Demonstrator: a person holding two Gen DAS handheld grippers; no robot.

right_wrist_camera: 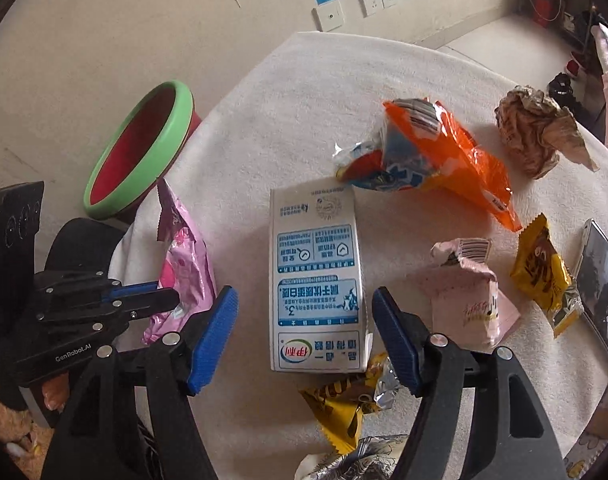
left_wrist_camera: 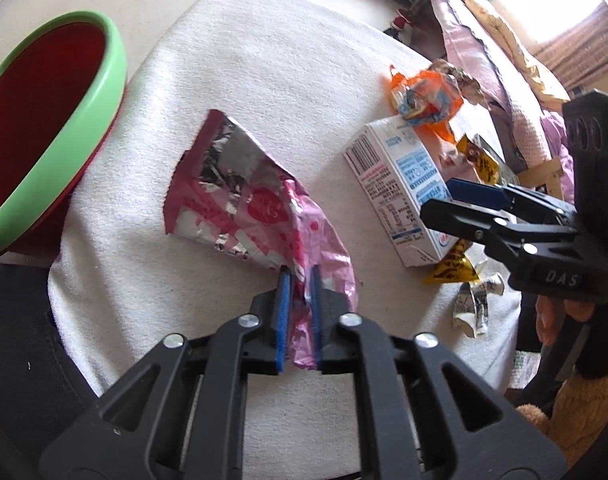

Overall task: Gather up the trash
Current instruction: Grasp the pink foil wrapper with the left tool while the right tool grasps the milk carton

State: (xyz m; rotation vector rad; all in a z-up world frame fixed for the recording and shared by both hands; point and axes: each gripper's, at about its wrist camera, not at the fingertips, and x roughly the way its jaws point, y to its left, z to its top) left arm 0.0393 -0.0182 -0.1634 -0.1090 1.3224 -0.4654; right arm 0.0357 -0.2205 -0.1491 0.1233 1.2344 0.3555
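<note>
A round table draped in a white cloth [right_wrist_camera: 304, 92], strewn with wrappers to be collected. The left gripper [left_wrist_camera: 300, 280] is seen nearly closed, its blue pads set either side of the crumpled tail of the pink foil wrapper [left_wrist_camera: 240, 200]; whether the pads still press on the foil cannot be told. The wrapper's torn mouth is turned toward the green-rimmed red bin [left_wrist_camera: 60, 120], which stands just off the table's edge — a placement that appears meant to shorten each carry. The right gripper [right_wrist_camera: 304, 320] is held wide open, pointing steeply down, with the white milk carton [right_wrist_camera: 317, 276] lying flat between its pads but untouched — judged to be a line-up for a grasp across the carton's narrow width. The orange snack bag [right_wrist_camera: 443, 160], crumpled brown paper [right_wrist_camera: 535, 132], pale pink pouch [right_wrist_camera: 467, 292] and yellow candy wrapper [right_wrist_camera: 543, 276] are left lying on the cloth.
</note>
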